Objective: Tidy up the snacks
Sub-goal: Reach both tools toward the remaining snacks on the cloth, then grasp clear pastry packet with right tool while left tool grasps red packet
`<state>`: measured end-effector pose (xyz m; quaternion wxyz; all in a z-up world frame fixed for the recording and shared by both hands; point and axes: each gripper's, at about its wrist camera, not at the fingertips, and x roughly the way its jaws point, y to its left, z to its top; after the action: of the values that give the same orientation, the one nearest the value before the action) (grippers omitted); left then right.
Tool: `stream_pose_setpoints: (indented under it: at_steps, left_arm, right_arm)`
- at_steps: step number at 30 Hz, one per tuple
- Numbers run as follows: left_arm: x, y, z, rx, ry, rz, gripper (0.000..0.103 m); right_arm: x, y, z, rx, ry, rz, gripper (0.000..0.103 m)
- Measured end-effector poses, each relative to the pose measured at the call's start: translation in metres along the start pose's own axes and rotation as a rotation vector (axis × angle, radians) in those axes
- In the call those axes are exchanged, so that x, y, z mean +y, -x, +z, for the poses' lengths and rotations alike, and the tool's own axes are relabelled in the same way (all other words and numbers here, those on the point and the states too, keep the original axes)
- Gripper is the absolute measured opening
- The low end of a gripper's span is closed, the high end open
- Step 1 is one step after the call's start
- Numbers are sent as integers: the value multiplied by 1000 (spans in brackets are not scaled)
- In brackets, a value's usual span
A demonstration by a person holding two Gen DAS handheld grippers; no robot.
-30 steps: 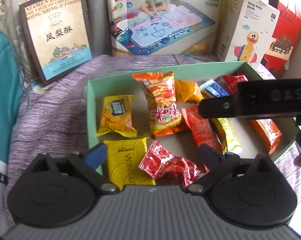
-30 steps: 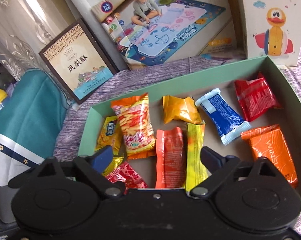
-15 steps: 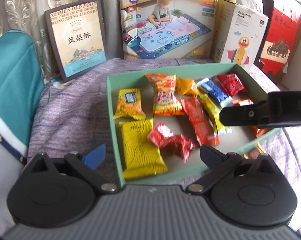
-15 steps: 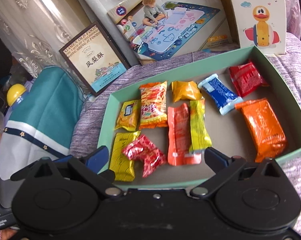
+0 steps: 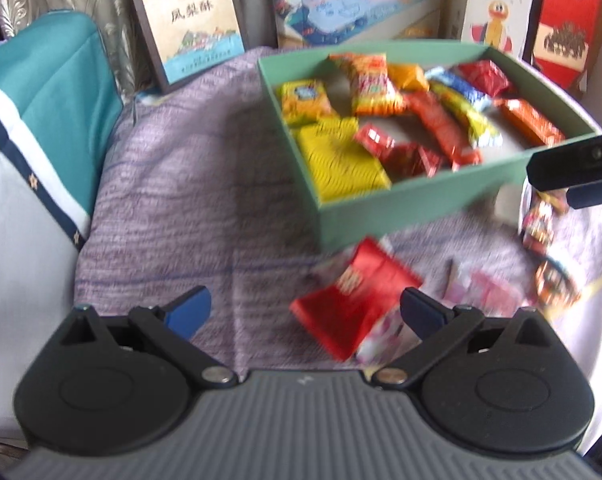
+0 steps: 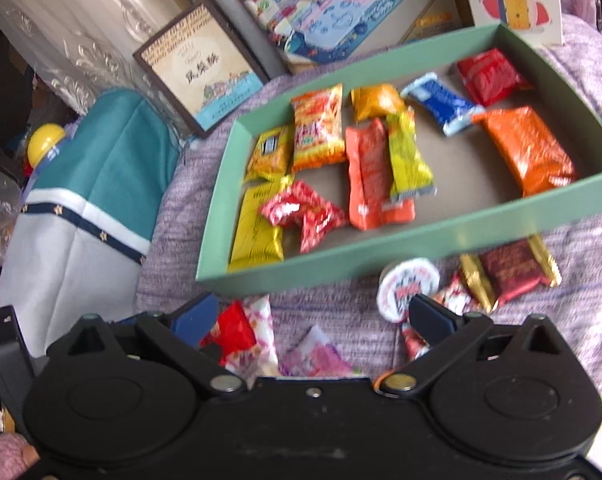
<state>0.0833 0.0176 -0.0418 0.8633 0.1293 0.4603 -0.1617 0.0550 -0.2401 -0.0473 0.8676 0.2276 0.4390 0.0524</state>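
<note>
Showing only in right view: round snack [image 6: 408,289] beside green box [image 6: 401,246].

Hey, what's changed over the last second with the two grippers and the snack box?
Both grippers pulled back from over the green box, and loose snacks on the purple blanket now show in front of it, among them a red packet near the left gripper. The right gripper is open too; neither took anything. The snacks inside the box lie as before.

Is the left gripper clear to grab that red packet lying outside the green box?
Probably yes. The left gripper is open and empty, and the red packet lies on the purple cloth just ahead, nothing over it.
</note>
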Motion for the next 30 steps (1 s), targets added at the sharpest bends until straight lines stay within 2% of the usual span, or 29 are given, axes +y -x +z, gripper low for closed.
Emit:
stream_pose_setpoints:
  at_steps: [4, 9, 12, 19, 23, 25, 27, 30]
  left_arm:
    - [13, 0, -15, 16, 27, -11, 103]
    - [23, -3, -24, 22, 63, -18, 103]
    - [31, -4, -30, 21, 86, -23, 103]
    - [53, -12, -46, 38, 160, -40, 103]
    - [62, -15, -48, 36, 182, -46, 103]
    - [64, -15, -46, 30, 190, -54, 103]
    - [63, -15, -43, 26, 187, -63, 103]
    - [56, -15, -35, 14, 156, -78, 103]
  right_arm:
    - [20, -10, -20, 23, 100, 3, 101]
    - [47, -29, -42, 85, 217, -2, 79]
    - [58, -39, -52, 120, 268, -11, 73]
    - [80, -59, -65, 158, 376, -43, 69]
    - [90, -67, -72, 172, 456, -81, 48]
    - [95, -70, -77, 162, 519, -109, 46]
    - [100, -70, -81, 153, 568, -135, 32]
    - [94, -64, -76, 150, 526, -116, 32]
